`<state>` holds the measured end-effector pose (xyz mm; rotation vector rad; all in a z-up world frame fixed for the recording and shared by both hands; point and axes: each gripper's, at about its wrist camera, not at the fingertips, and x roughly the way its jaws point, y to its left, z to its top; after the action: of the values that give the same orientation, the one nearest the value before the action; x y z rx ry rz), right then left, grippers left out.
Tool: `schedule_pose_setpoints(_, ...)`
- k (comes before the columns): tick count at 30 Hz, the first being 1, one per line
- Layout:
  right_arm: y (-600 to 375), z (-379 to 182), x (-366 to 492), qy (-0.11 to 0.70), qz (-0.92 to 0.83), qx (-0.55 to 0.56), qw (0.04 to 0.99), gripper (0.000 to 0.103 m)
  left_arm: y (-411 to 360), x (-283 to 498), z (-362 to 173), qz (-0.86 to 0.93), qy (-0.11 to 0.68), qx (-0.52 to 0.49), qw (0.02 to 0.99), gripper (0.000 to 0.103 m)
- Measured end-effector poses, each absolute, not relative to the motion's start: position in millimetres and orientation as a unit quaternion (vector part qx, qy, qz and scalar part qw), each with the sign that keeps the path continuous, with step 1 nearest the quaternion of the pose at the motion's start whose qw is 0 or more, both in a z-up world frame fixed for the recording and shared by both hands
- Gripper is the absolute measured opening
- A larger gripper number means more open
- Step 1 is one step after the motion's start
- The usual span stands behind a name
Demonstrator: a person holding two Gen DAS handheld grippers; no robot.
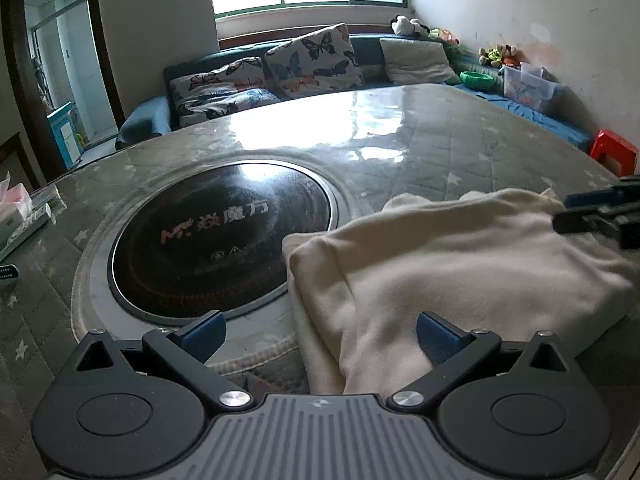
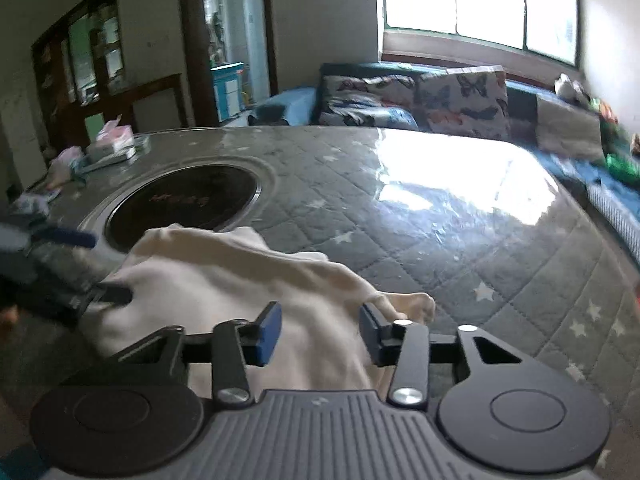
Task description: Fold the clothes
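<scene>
Cream fleece garment [image 1: 460,276] lies bunched at the near edge of the grey quilted, star-printed table [image 1: 460,148], overlapping the round black cooktop's [image 1: 220,236] rim. Both grippers' fingers [image 1: 202,334] [image 2: 269,334] are spread, empty; quilted surface beyond lies bare.

I saw one cream garment [image 1: 460,276] lying on the quilted grey table cover, bunched and partly folded over itself rather than spread flat. Its fabric looked soft and fleecy, with no print that I could make out. In the left wrist view a doubled edge formed a rounded corner that overlapped the rim of the round dark hotplate set into the table. In the right wrist view the same cream garment [image 2: 240,280] showed a rumpled far edge and a narrow end, perhaps a sleeve, trailing off to the right.
</scene>
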<state>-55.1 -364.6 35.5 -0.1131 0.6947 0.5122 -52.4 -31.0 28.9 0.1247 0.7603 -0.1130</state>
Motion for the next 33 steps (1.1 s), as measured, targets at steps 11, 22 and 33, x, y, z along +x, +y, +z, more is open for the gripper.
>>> schedule_pose_setpoints(11,-371.4,27.1,-31.7,0.346,0.231,-0.035,0.908,0.024,-26.0,-31.9,34.4,-0.037,0.370,0.049,0.927,0.103)
schedule_pose_setpoints(22,-354.6,21.1,-16.6,0.355,0.232,-0.049,0.904,0.026,-22.4,19.7,24.1,0.020,0.380,0.052,0.923,0.103)
schedule_pose_setpoints(33,-350.7,28.1,-18.4,0.342,0.230,-0.052,0.910,0.039,-28.8,18.1,33.7,0.005,0.367,0.036,0.930,0.103)
